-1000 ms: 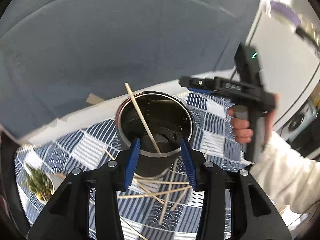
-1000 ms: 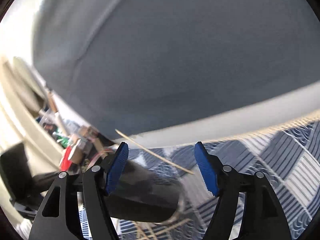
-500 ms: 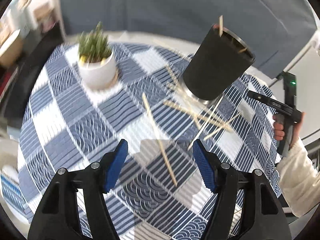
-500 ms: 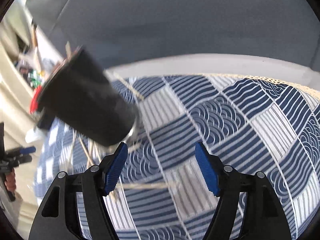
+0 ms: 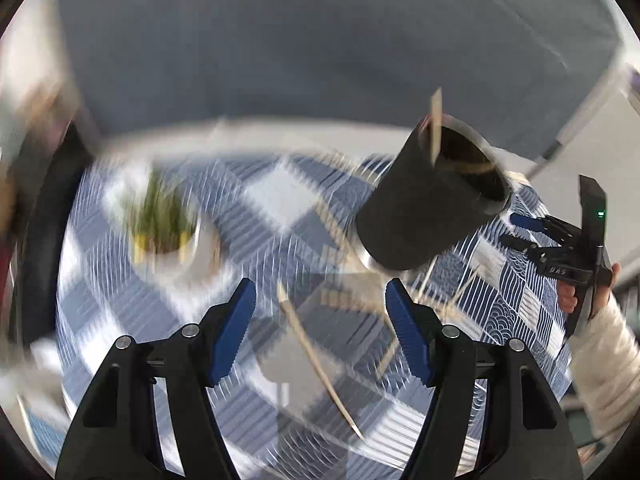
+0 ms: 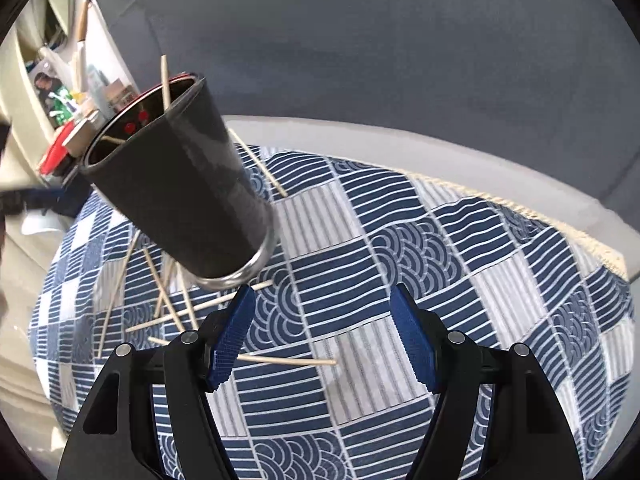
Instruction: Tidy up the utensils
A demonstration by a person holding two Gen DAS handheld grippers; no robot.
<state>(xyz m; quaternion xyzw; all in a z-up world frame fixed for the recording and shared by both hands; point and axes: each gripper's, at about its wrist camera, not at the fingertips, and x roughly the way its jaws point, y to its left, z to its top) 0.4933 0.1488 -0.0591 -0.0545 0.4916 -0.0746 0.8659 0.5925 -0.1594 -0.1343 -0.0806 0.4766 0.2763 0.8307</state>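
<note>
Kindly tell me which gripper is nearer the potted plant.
Left. The left gripper, jaws just opened and empty, hovers beside the potted plant; the right gripper is beyond the black cup.

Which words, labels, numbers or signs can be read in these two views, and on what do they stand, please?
Nothing can be read with certainty.
right hand-held gripper: small pale lettering on its black body, too blurred to read.
shelf clutter: packaging print, too small to read.
black holder: no text visible.

Left gripper (image 5: 320,332) gapes over a loose chopstick (image 5: 316,360); black holder (image 5: 424,204) stands beyond.
</note>
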